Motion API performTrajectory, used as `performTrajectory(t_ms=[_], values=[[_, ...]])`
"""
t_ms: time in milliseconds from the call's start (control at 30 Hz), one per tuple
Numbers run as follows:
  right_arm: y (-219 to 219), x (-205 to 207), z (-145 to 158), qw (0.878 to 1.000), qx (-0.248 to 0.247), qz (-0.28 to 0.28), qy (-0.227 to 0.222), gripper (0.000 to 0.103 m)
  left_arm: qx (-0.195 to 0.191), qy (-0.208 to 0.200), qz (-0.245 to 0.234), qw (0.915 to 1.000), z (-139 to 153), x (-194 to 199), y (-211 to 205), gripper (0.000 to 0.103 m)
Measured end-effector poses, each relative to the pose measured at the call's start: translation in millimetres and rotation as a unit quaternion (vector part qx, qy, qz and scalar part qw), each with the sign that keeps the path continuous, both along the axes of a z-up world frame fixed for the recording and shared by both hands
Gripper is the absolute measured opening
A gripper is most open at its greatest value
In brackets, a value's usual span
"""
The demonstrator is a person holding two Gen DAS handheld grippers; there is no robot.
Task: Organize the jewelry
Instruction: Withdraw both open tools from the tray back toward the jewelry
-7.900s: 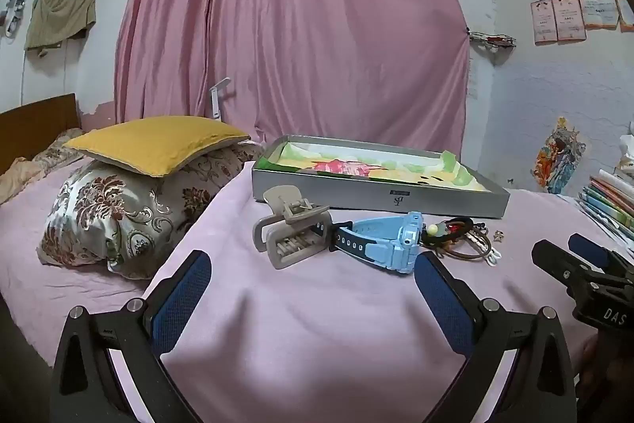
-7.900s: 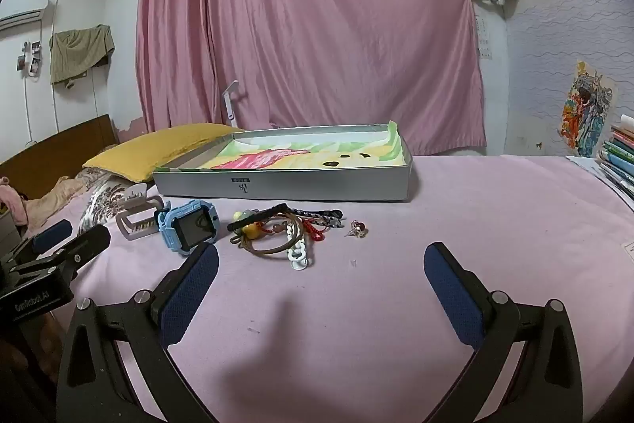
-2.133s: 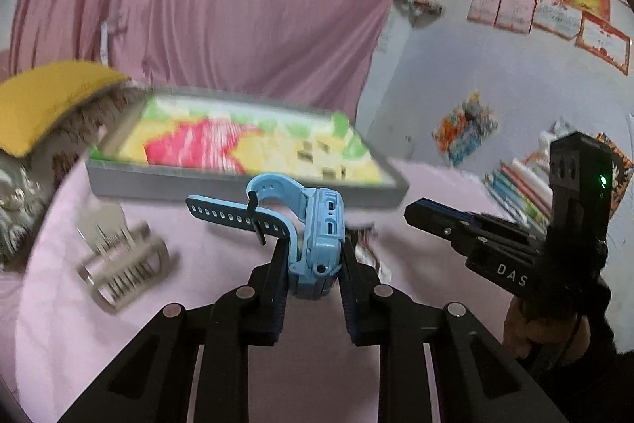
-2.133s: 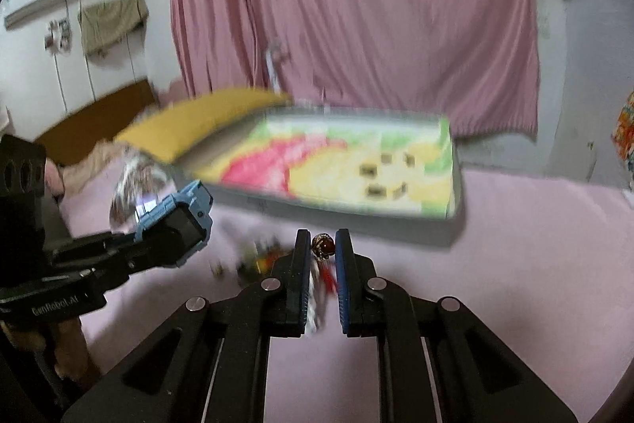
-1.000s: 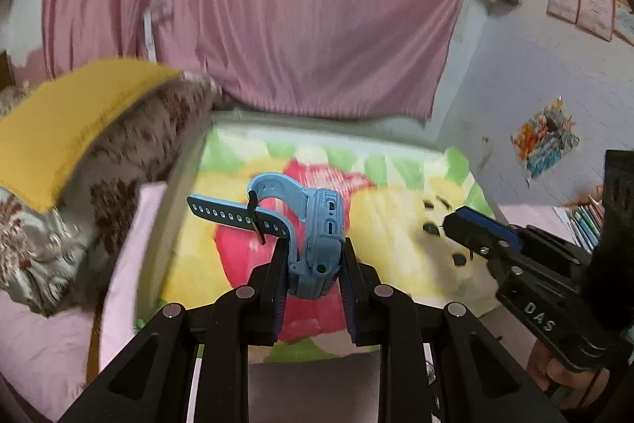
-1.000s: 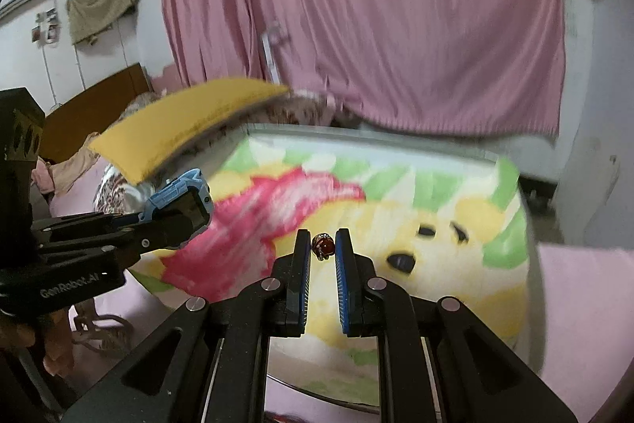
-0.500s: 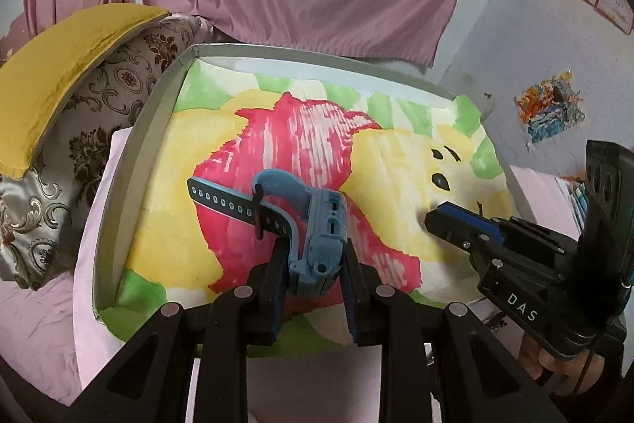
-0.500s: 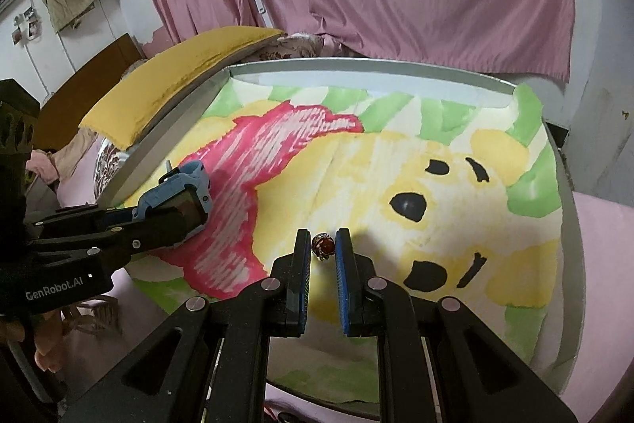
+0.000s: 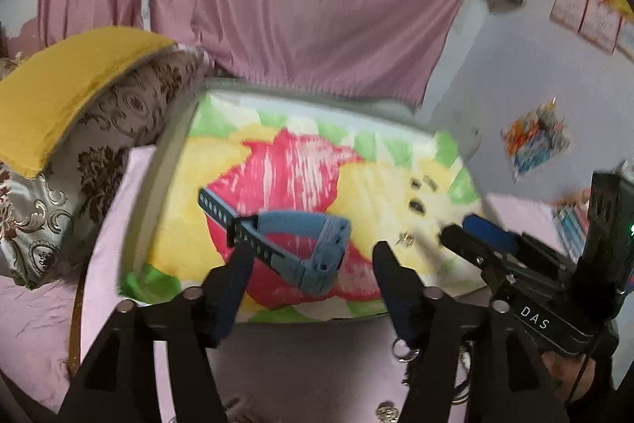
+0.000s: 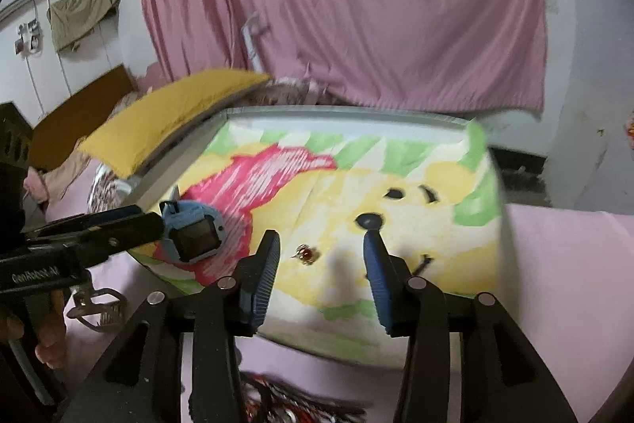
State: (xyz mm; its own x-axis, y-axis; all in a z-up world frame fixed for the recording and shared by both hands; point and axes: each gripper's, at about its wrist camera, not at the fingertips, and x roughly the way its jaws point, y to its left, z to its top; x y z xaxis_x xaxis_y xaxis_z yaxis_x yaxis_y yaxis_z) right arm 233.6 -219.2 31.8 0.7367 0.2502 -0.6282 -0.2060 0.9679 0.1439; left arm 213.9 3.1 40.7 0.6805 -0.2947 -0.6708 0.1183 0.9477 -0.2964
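**Watch and earring let go over the box**

The blue watch [image 9: 301, 248] is light, with a hard square case and a soft rubbery strap that flops and will not bear a grip; the case sides are the place to take it, as the strap would bend and slide away. The earring [image 10: 306, 253], a small red stone in a metal setting, is tiny, hard and apt to skid on the paper lining, so it wants a pinch straight down over the stone.

The left gripper [image 9: 313, 266] has its jaws opening. The watch sits between them but free of both pads, case nearer the right finger, strap trailing off up and to the left over the red patch of the lining. Whether it already rests on the lining or is mid-drop is hard to judge through the blur.

The right gripper [image 10: 323, 274] is likewise opening, with the earring between the fingers, nearer the left one and touching neither. It appears to lie on the yellow part of the lining.

Both pieces are inside the box [image 10: 340, 113], which sits on the bed [image 10: 574, 264]. More jewelry [image 10: 285, 409] lies on the bed in front of the box, still to be gathered.
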Motion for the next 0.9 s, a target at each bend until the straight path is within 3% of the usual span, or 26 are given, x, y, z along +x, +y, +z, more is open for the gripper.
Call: performTrajectory(t_ms=[67, 133, 200, 300, 367, 633, 900], values=[[-8, -11, 8, 1.0, 0.003, -0.011, -0.023, 0.054, -0.002, -0.033, 0.01, 0.9994, 7, -13, 2, 0.065], [-13, -27, 17, 0.998, 0.008, -0.022, -0.054, 0.062, 0.007, -0.073, 0.026, 0.997, 14, -29, 3, 0.075], [-17, -42, 25, 0.996, 0.013, -0.029, -0.082, 0.082, 0.014, -0.105, 0.04, 0.9935, 20, -42, 3, 0.088], [-19, -66, 33, 0.992, 0.022, -0.035, -0.118, 0.094, 0.027, -0.147, 0.055, 0.9872, 27, -65, 5, 0.1], [-19, -82, 35, 0.99, 0.022, -0.038, -0.136, 0.098, 0.034, -0.166, 0.063, 0.9836, 30, -80, 6, 0.102], [-11, -139, 37, 0.981, -0.005, -0.04, -0.188, 0.099, 0.051, -0.187, 0.065, 0.9789, 24, -128, 14, 0.102], [-2, -164, 29, 0.981, -0.039, -0.023, -0.187, 0.099, 0.056, -0.147, 0.066, 0.9853, 0, -154, 26, 0.102]])
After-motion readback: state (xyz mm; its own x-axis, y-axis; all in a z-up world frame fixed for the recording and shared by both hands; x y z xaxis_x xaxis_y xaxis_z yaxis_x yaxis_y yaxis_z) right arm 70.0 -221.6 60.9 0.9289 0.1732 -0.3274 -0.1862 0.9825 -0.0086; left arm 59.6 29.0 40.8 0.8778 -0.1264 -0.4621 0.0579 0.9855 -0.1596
